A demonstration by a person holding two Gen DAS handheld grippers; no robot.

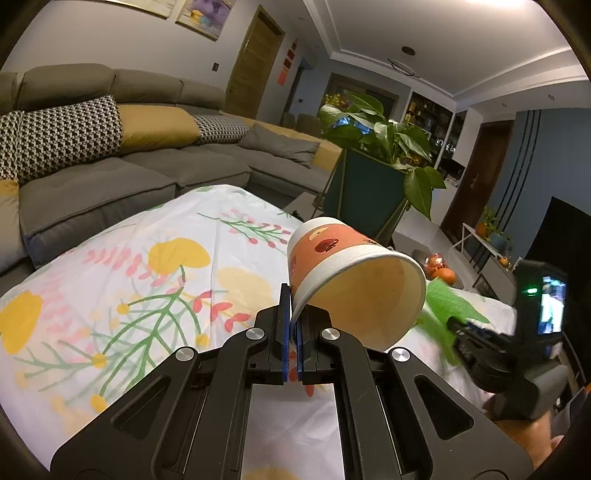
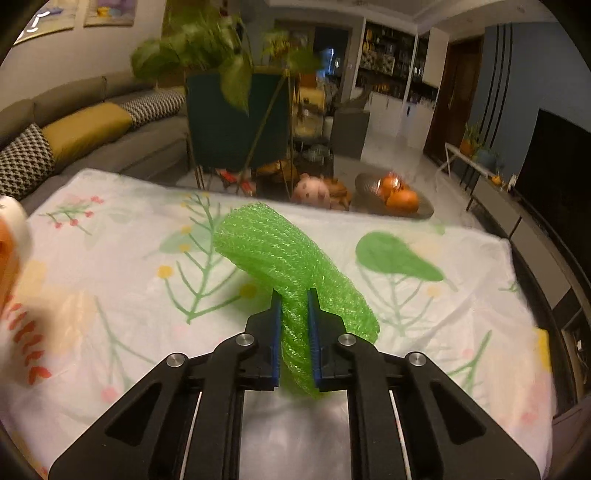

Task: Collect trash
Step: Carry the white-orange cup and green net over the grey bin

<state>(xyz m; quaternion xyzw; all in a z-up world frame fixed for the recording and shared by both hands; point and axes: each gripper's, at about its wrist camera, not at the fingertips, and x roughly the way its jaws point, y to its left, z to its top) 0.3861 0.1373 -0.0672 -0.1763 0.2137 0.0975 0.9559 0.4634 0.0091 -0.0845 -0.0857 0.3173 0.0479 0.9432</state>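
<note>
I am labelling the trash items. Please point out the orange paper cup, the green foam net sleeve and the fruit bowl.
orange paper cup (image 1: 332, 247), left wrist view, on its printed side wall.
green foam net sleeve (image 2: 280, 251), right wrist view, on its upper curved part.
fruit bowl (image 2: 424, 212), right wrist view, on its right rim.

Living room, kinda dim and warm. Grey sectional sofa (image 1: 110, 173) with houndstooth and mustard cushions (image 1: 155, 125) along the wall, framed pictures (image 1: 201, 14) above, wooden door (image 1: 255, 62) behind. Leafy plant in a dark teal planter (image 1: 365, 181), black TV (image 2: 561, 173) on a blue wall, shelves (image 2: 391, 55) at the back.
</note>
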